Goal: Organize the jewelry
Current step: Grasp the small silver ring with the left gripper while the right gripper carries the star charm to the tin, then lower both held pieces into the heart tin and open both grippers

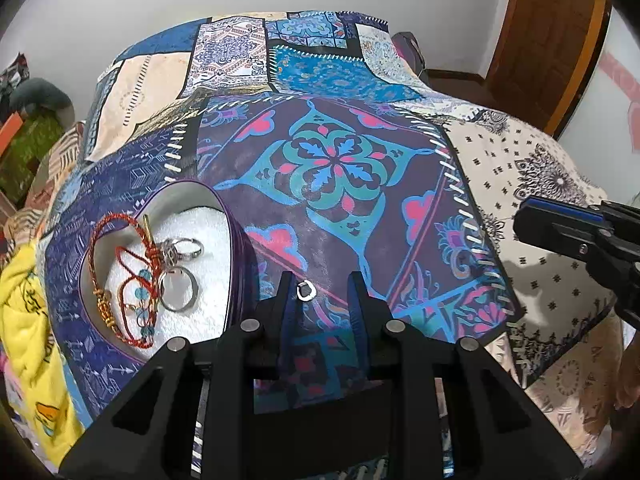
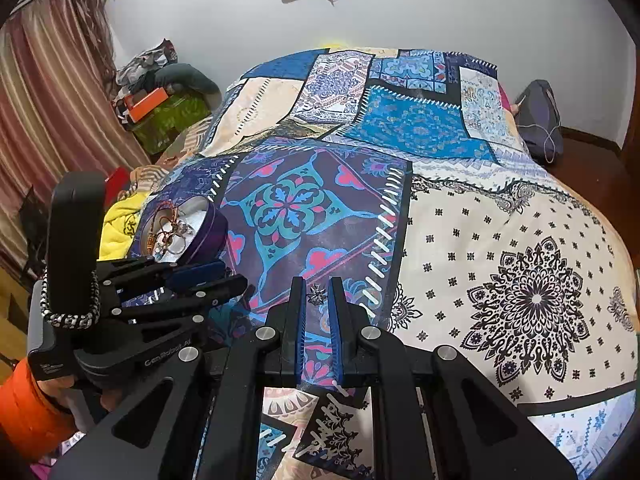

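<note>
Left wrist view: left gripper (image 1: 320, 280) fingers (image 1: 285, 284) part open, nothing pressed; small silver ring (image 1: 306, 290) lies on patchwork bedspread (image 1: 520, 184) between tips, nearer left finger, contact unclear. Heart-shaped purple tin with white lining (image 1: 218, 204) just left of gripper; holds red and gold cord bracelets (image 1: 120, 280) and silver rings (image 1: 178, 268). Right wrist view: right gripper (image 2: 319, 292) fingers (image 2: 338, 300) narrow, nothing between, above bedspread.
</note>
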